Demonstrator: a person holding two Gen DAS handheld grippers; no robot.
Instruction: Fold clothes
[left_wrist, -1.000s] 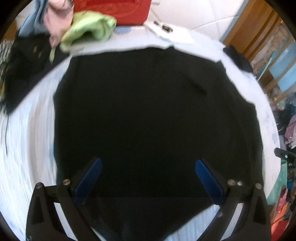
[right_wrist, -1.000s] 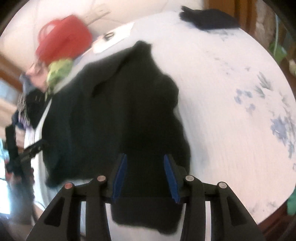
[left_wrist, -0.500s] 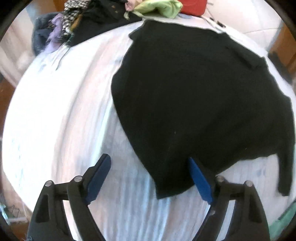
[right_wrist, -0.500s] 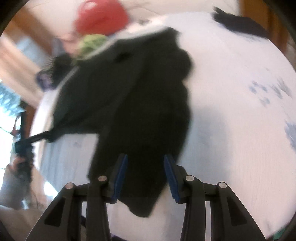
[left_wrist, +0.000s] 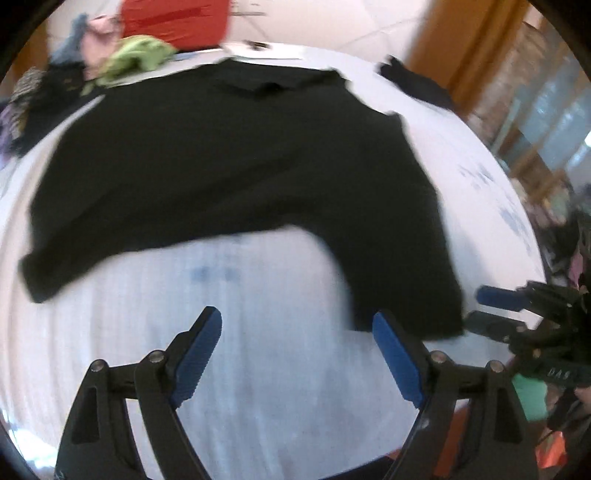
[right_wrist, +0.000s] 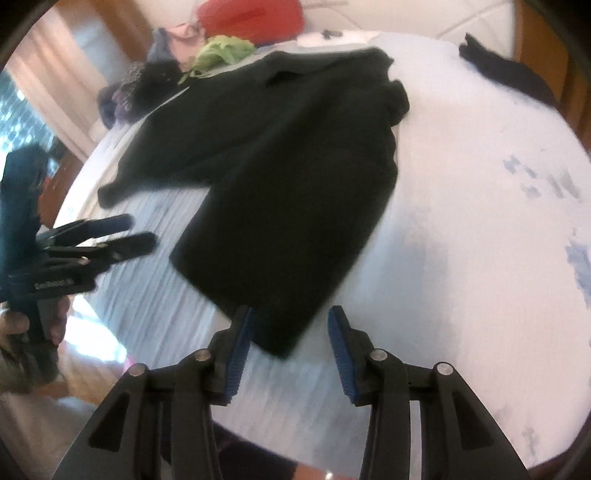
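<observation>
Black garment (right_wrist: 280, 177), 1 item, on the white bed (right_wrist: 461, 240), right side now doubled inward compared with its flat spread 1 second ago; both tongs, left gripper (left_wrist: 295, 354) and right gripper (right_wrist: 290, 347), empty, jaws apart: 1 lengthwise fold apparently laid.

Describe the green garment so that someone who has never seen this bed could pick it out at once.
Start at the white bed and look past the big black shirt spread across its middle. At the far edge is a heap of clothes in front of a red bag. The green garment is the crumpled lime piece in that heap, the only bright green thing among dark and pink ones.
</observation>
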